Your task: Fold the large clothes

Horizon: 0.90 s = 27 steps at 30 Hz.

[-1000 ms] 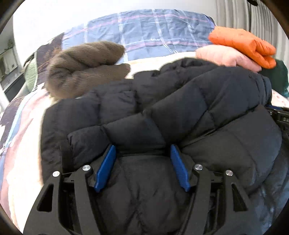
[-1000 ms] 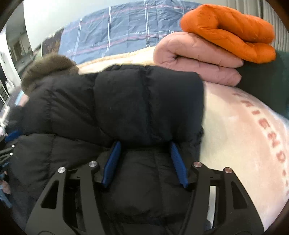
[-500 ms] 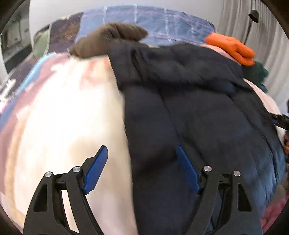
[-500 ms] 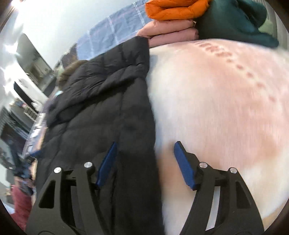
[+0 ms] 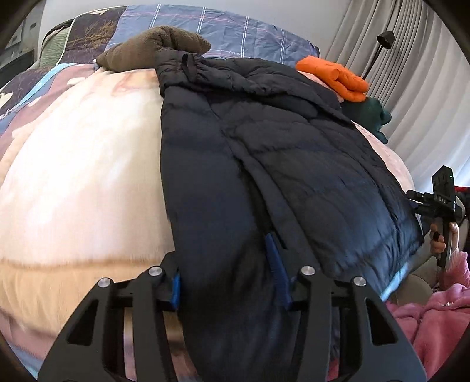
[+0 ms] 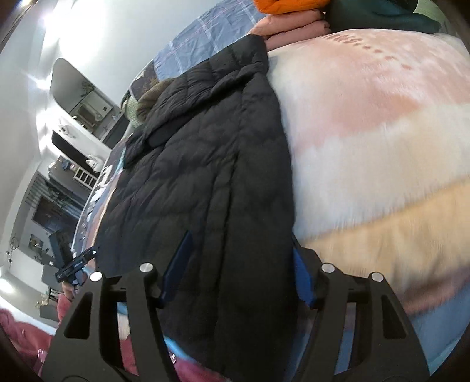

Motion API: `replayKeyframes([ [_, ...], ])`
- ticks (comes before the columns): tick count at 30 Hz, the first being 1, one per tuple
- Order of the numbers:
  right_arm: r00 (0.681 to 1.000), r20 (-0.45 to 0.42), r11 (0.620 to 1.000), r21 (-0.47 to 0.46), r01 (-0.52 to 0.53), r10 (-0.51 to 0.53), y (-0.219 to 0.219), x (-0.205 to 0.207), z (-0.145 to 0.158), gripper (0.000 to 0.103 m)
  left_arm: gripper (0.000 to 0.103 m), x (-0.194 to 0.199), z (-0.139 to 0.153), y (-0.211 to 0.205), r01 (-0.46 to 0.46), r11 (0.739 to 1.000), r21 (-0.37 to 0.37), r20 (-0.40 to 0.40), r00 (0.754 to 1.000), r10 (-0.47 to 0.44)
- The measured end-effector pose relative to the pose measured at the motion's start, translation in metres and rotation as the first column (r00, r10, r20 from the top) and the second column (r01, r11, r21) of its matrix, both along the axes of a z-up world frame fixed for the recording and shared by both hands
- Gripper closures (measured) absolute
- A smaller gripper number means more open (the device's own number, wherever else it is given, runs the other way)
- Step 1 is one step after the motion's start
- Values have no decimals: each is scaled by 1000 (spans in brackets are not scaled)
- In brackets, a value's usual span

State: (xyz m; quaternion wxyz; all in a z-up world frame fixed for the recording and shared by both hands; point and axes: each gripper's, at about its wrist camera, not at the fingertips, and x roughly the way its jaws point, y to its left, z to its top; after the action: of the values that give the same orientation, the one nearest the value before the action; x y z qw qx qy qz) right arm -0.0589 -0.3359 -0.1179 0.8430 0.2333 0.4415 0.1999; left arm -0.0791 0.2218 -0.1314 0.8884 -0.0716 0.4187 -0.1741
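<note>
Coat [image 5: 282,164]: black and puffy, spread out long on the bed, hood end far away, near hem hanging toward the cameras.
Bed [image 5: 76,164]: covered by a fuzzy blanket in pink, cream and tan bands.
Left gripper [image 5: 226,273]: at the near hem, on the coat's left half; blue fingers [image 5: 274,264] partly apart with a thick fold of coat between them, seems clamped on it.
Right gripper [image 6: 238,264]: at the near hem, on the coat's right edge; fingers [image 6: 302,279] partly apart, coat fold filling the gap, seems clamped on it too.
Brown fur [image 5: 152,47]: at the far end, touching the hood.
Orange jacket [image 5: 332,76]: folded, far right, on top of a pink one [image 6: 293,26].
Green cloth [image 5: 367,111]: just beside the orange jacket.
Pillow [image 5: 205,26]: blue checks, behind the coat.
Curtain [image 5: 411,88]: grey, at the right.
Pink sleeve [image 5: 434,311]: low right in the left view.
</note>
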Motion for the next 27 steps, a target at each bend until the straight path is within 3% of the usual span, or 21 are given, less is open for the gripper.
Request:
replayKeyframes([
  [3, 999, 11, 998, 41, -41, 40, 2, -17, 3, 38, 54, -13, 5, -2, 10, 1000, 15, 9, 1000, -10],
  [5, 997, 0, 997, 29, -73, 73, 6, -24, 5, 42, 62, -20, 8, -7, 15, 1000, 28, 7, 1000, -15],
  [6, 997, -5, 997, 11, -78, 78, 9, -25, 5, 52, 69, -21, 10, -9, 10, 999, 30, 8, 1000, -11],
  [7, 998, -3, 997, -26, -68, 68, 12, -26, 8, 70, 87, -22, 13, -8, 2, 1000, 25, 13, 1000, -2],
  [8, 999, 6, 998, -29, -50, 51, 10, -25, 12, 82, 96, -21, 18, -7, -12, 1000, 10, 22, 1000, 12],
  [9, 999, 15, 999, -1, -37, 37, 7, -23, 16, 94, 97, -20, 25, -5, -22, 1000, -10, 38, 999, 23],
  [11, 997, 75, 995, 99, -9, 1, -5, -19, 36, 97, 98, -17, 43, -2, -35, 999, -28, 83, 996, 37],
  [16, 969, 245, 991, 137, 8, -42, -15, -14, 92, 97, 98, -14, 101, 9, -63, 995, -74, 219, 973, 78],
  [20, 952, 301, 984, 178, 1, -56, -16, -4, 115, 97, 98, -11, 130, 18, -96, 985, -143, 269, 954, 132],
  [23, 949, 307, 980, 199, 5, -67, -18, 0, 122, 97, 98, -9, 138, 19, -119, 976, -182, 265, 950, 165],
  [27, 934, 345, 978, 207, 23, -95, -31, -20, 136, 97, 98, -24, 148, 14, -124, 974, -191, 296, 939, 177],
])
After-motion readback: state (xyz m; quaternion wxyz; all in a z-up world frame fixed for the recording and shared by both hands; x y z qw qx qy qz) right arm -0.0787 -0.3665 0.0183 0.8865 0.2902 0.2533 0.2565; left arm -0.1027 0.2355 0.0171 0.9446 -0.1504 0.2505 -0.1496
